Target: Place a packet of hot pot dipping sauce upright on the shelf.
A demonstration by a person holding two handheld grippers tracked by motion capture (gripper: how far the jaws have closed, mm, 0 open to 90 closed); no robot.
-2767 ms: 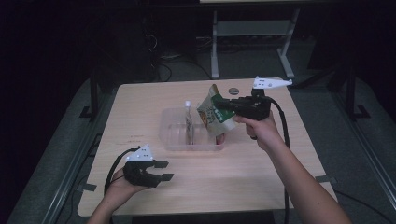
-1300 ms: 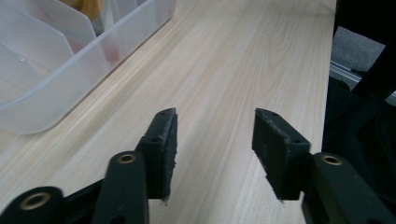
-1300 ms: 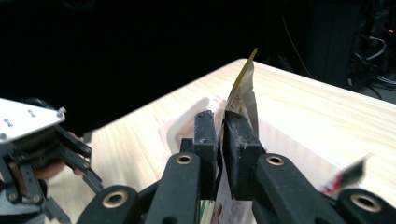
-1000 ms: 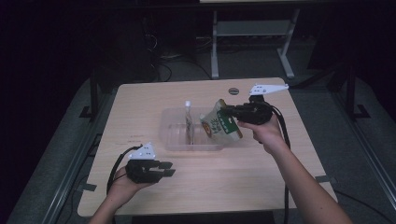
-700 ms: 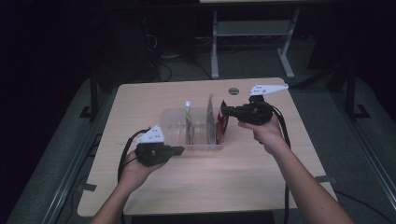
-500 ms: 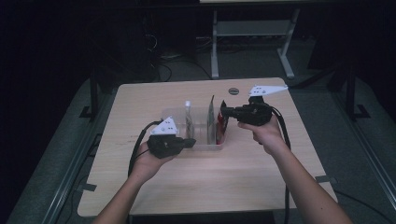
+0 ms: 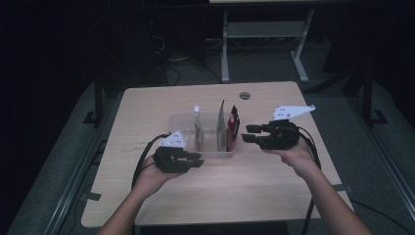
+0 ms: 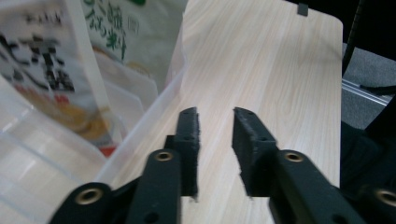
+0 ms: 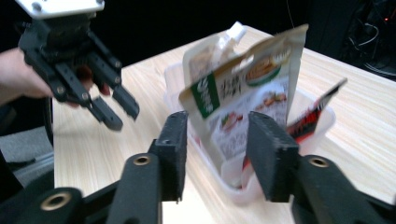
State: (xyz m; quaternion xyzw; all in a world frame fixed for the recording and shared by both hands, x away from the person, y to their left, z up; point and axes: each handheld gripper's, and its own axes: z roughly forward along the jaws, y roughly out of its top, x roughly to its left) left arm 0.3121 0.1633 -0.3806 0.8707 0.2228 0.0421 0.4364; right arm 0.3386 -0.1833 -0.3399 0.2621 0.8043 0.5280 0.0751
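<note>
Pouches stand upright in slots of clear bin (image 7: 181, 122), dividers keeping each on edge. Right claw (image 7: 250, 133), jaws just opening, empty, sits just right of bin beside green pouch (image 7: 221, 128). Left claw (image 7: 195, 160), jaws likewise parting, empty, hovers at bin's near wall. Right gripper view alone shows green pouch (image 9: 243, 100) label; high view shows red pouch (image 7: 232, 127) nearest right claw.

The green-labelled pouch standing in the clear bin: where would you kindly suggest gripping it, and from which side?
Probably by its top edge, from above. The green-labelled pouch stands upright on edge in the clear bin, its flat top rising above the rim. A spouted pouch and a red packet flank it closely, so the tongs would likely fit only across its thin top.
</note>
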